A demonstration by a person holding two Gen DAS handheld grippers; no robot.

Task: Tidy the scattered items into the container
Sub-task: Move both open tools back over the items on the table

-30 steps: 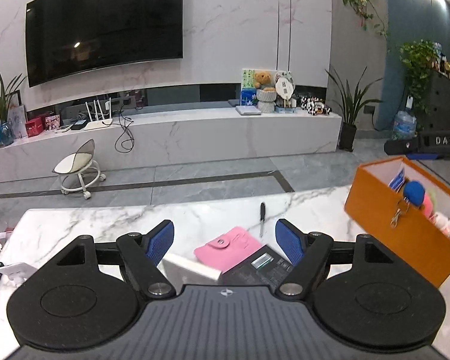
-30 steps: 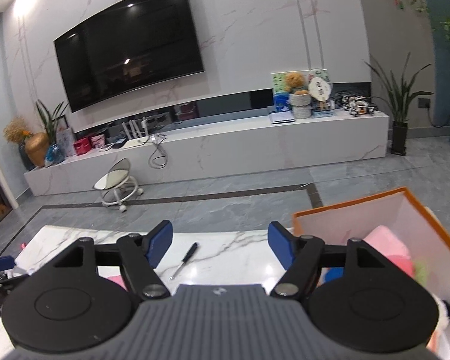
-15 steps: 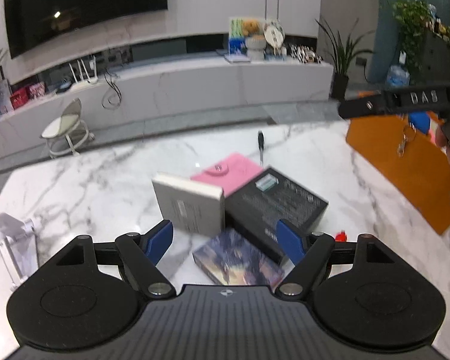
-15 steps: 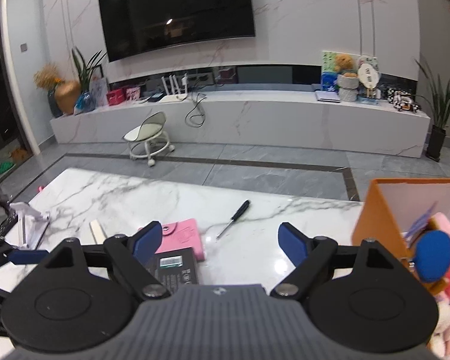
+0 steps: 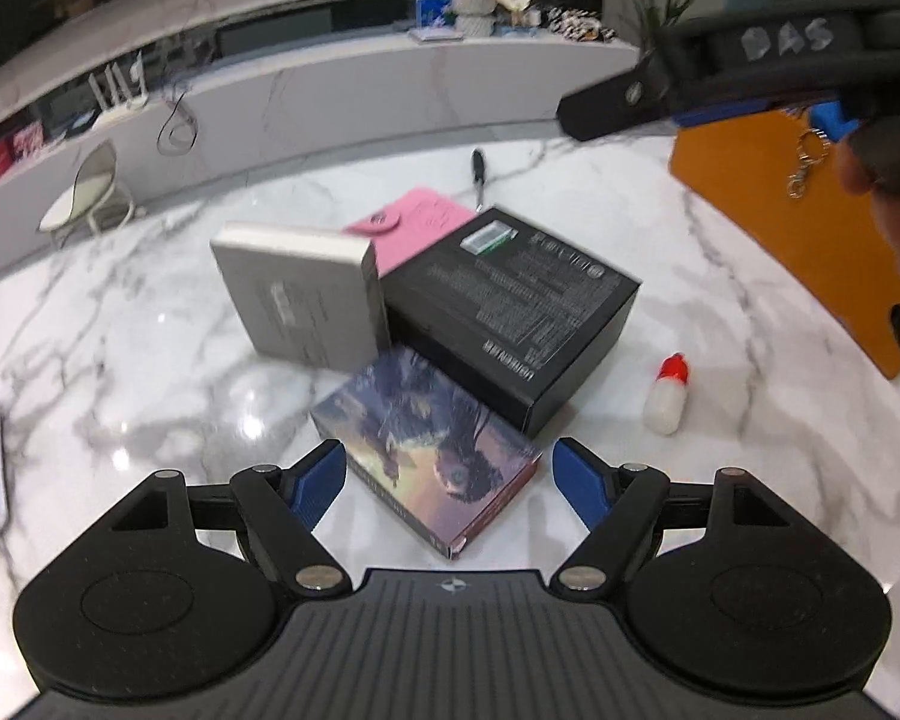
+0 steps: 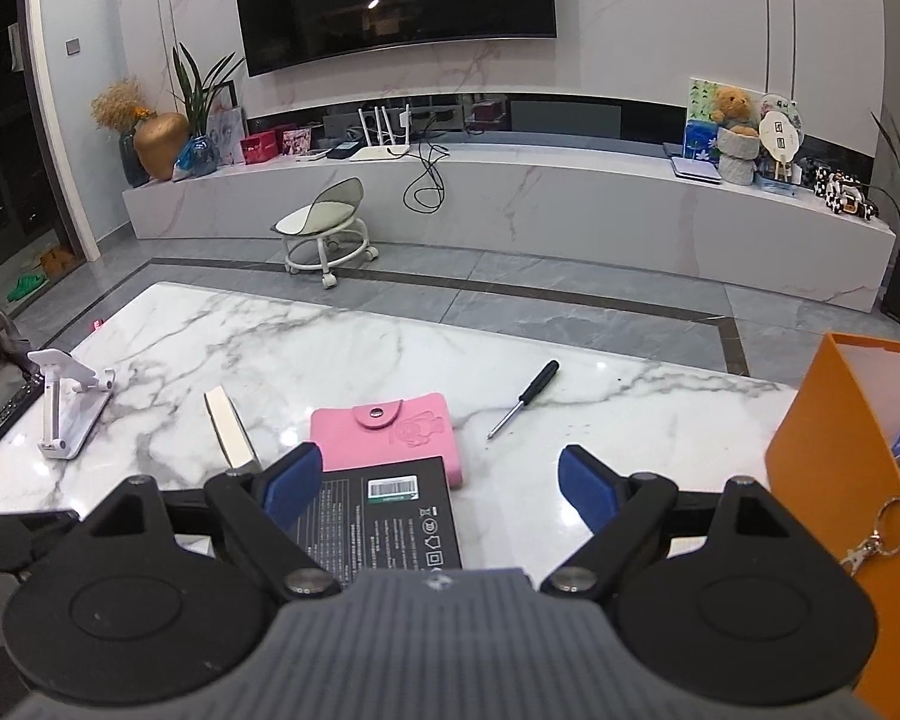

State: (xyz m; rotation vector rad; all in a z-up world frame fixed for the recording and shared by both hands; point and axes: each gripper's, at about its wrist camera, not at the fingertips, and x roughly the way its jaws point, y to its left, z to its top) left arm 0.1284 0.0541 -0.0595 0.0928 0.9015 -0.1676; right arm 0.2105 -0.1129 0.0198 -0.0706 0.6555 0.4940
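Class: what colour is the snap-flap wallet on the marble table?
Pink wallet; clearest in the right wrist view.

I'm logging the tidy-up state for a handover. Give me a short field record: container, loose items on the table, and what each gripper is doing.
container: orange box at the table's right edge, already holding items; keyring hangs over its wall
loose items: black box, grey box, pink wallet, picture box, screwdriver, small white bottle with red cap
left gripper: open, picture box between its jaws, not gripped
right gripper: open, jaws just widened, holding nothing, above the black box
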